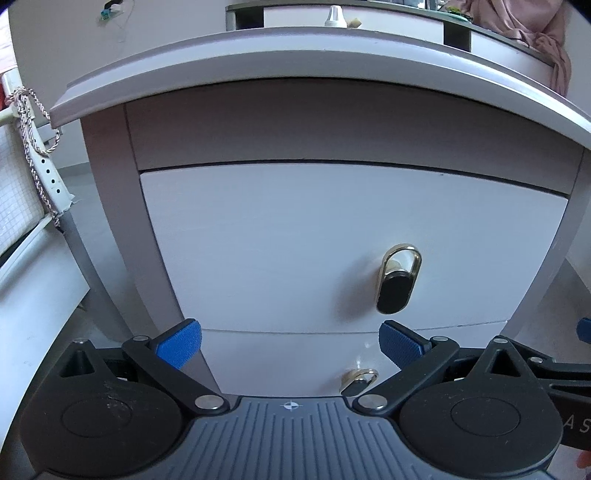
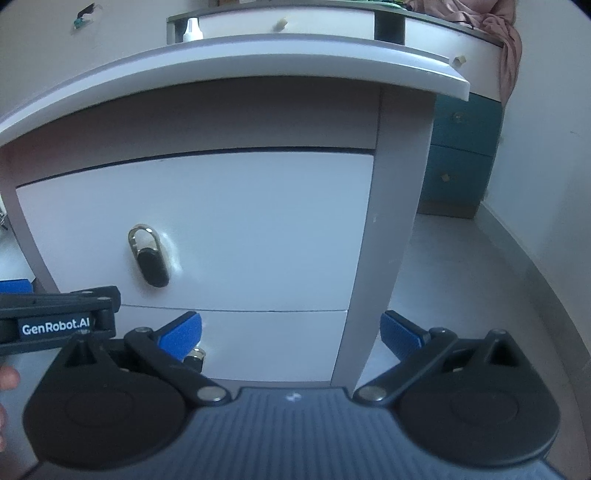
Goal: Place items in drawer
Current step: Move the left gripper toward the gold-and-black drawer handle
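Observation:
A white nightstand fills both views. Its upper drawer (image 1: 288,240) is shut and has a gold and black oval handle (image 1: 397,278); the same drawer (image 2: 221,229) and handle (image 2: 149,256) show in the right wrist view. A lower drawer (image 1: 288,360) has a second handle (image 1: 359,380), partly hidden. My left gripper (image 1: 290,345) is open and empty, low in front of the drawers, left of the handle. My right gripper (image 2: 291,334) is open and empty, before the nightstand's right leg. A small white bottle (image 1: 335,16) stands behind the top.
A teal drawer cabinet (image 2: 461,155) stands at the back right by the wall. Pink cloth (image 1: 546,44) hangs at the top right. A white rail with a chain (image 1: 33,144) is at the left. Grey floor (image 2: 480,280) lies to the right of the nightstand.

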A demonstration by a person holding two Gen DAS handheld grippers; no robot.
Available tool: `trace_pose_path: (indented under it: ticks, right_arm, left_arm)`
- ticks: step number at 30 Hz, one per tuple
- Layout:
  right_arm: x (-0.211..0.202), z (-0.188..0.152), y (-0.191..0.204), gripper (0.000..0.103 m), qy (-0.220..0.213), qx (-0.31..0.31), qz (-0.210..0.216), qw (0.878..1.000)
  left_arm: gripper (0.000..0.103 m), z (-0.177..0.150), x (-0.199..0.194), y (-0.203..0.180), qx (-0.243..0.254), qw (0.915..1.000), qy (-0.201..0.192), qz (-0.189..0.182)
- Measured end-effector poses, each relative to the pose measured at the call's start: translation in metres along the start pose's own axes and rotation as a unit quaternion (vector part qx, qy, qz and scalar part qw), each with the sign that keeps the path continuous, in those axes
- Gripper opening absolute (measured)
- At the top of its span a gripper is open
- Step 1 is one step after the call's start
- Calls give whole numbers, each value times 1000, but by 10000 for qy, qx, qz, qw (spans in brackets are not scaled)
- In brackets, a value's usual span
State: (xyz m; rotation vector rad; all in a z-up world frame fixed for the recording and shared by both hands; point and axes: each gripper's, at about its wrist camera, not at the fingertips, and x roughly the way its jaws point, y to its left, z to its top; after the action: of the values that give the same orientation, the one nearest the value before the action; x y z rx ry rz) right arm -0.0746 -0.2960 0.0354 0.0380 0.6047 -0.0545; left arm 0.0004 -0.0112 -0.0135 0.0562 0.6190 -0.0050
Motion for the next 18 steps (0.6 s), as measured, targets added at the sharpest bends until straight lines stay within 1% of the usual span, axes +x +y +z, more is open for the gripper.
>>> trace_pose_path:
  ticks: [7, 10, 18]
  right_arm:
    - [0, 2, -1, 103, -47, 34, -56, 10000]
    - [-12, -11, 2, 103, -92, 50, -73, 9999]
    - [-21, -10, -2, 103, -109, 148, -126, 9998]
  left_arm:
    - [103, -1, -4, -11, 3, 10000, -30, -37]
    - [103, 3, -8, -16, -1, 10000, -42, -45]
    - [103, 3, -15, -36, 32, 9999, -73, -76]
